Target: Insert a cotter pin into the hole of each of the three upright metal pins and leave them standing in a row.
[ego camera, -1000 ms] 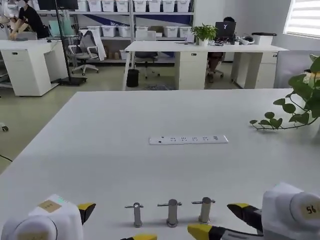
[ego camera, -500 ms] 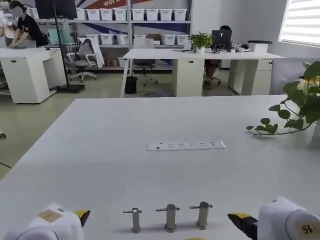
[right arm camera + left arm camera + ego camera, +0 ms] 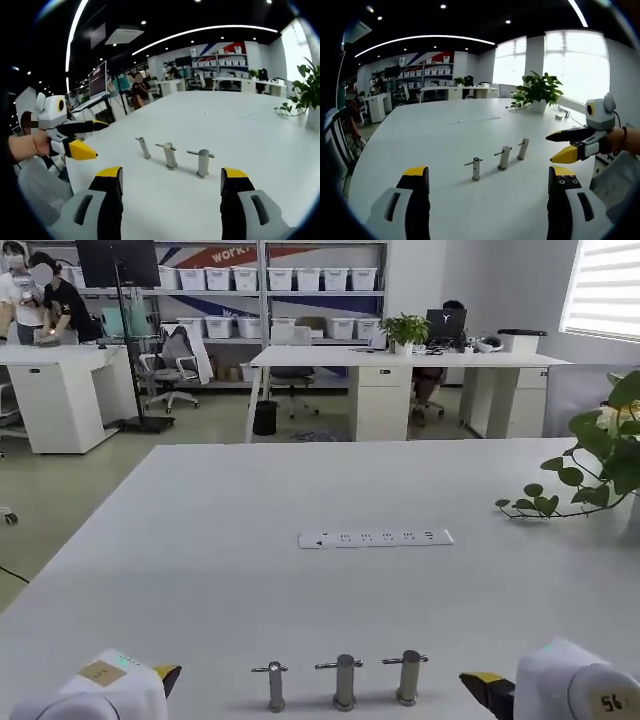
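Near the front edge of the white workbench (image 3: 300,480), three metal pins (image 3: 344,681) stand upright in a row, close together but not touching. Each carries a thin cotter pin (image 3: 324,666) crosswise just under its head. It seems to pass through a hole, though the hole itself is too small to make out.

The left gripper (image 3: 487,172) hovers low over the bench to the left of the row, its yellow-tipped jaws spread wide with nothing between them. The right gripper (image 3: 171,173) hangs likewise to the right of the row, jaws wide apart and empty. Neither touches a pin.

The benchtop is plain matte white. Farther back a white power strip (image 3: 375,538) lies flat, well apart from the pins. A leafy potted plant (image 3: 600,445) sits at the right edge, one vine trailing over the surface.

Beyond the bench is an open office with a pale green floor (image 3: 60,480) and white desks (image 3: 400,358). One desk bears a small plant (image 3: 405,330) and a laptop (image 3: 445,318). An office chair (image 3: 170,355) stands before shelving with rows of white bins (image 3: 270,252), beside a dark screen on a stand (image 3: 115,260). Window blinds (image 3: 605,285) hang at the right, and two people (image 3: 45,290) stand at a desk in the far left corner.
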`<state>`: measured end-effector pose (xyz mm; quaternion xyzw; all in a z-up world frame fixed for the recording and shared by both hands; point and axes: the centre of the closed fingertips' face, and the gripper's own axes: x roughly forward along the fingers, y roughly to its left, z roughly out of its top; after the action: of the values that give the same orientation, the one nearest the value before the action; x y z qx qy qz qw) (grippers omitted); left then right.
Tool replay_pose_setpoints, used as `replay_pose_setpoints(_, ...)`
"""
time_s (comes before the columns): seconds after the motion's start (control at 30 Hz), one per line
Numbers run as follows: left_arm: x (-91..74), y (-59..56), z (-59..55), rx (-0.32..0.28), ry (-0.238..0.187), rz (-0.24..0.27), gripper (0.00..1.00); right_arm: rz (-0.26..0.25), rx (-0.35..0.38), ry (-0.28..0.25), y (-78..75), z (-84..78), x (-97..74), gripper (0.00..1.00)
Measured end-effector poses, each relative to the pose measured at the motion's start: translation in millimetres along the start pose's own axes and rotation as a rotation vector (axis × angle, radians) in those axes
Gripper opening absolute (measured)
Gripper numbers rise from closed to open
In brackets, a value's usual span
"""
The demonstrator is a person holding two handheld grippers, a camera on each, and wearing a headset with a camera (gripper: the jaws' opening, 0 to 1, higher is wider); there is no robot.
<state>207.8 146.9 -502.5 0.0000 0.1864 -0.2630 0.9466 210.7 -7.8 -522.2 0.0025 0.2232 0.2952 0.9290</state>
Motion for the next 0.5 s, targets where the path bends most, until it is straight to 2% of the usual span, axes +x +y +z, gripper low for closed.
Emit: replay_pose_setpoints(0.5, -4.9, 1.8, -3.6, 0.001, 0.017, 0.013, 0.97, -0.011, 0.022, -0.006, 0.4, -1.9, -5.2, 0.75)
